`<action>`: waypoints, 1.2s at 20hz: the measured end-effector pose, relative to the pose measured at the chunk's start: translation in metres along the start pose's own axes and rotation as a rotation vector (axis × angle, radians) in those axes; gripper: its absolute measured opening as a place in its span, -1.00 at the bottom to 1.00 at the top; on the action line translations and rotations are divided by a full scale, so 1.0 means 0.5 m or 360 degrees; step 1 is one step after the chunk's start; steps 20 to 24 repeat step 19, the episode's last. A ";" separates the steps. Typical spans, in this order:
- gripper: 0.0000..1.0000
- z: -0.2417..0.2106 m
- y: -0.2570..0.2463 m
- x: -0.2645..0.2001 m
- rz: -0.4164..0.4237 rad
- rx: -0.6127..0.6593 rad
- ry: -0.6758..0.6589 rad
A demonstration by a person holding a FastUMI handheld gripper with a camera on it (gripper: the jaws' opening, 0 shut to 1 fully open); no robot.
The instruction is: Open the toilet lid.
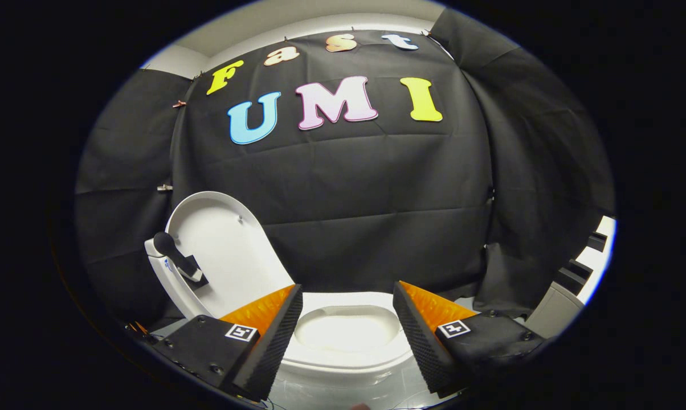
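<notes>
Claw [347,336] spread wide, holding and touching nothing, its fingers [274,336] framing the white toilet bowl [346,336] just ahead and below, toilet lid [223,250] already raised, standing upright beyond the left finger, a black handle [178,259] in front of it, black cloth wall [377,199] behind.

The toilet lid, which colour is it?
White; the raised toilet lid shows best in the gripper view, beyond the open tongs.

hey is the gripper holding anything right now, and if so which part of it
Nothing is held. The gripper is open, its fingers spread apart with only the toilet bowl seen between them. The lid stands raised, beyond and beside the fingers.
</notes>
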State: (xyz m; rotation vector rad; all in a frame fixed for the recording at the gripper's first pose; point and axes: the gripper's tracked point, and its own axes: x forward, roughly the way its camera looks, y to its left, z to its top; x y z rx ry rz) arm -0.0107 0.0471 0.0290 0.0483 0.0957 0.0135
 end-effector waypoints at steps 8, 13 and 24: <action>0.98 -0.009 -0.001 -0.001 0.0002 0.0007 0.0024; 0.98 -0.005 -0.004 -0.002 -0.0004 -0.0001 0.0013; 0.98 -0.008 -0.006 -0.002 -0.0015 -0.0012 0.0015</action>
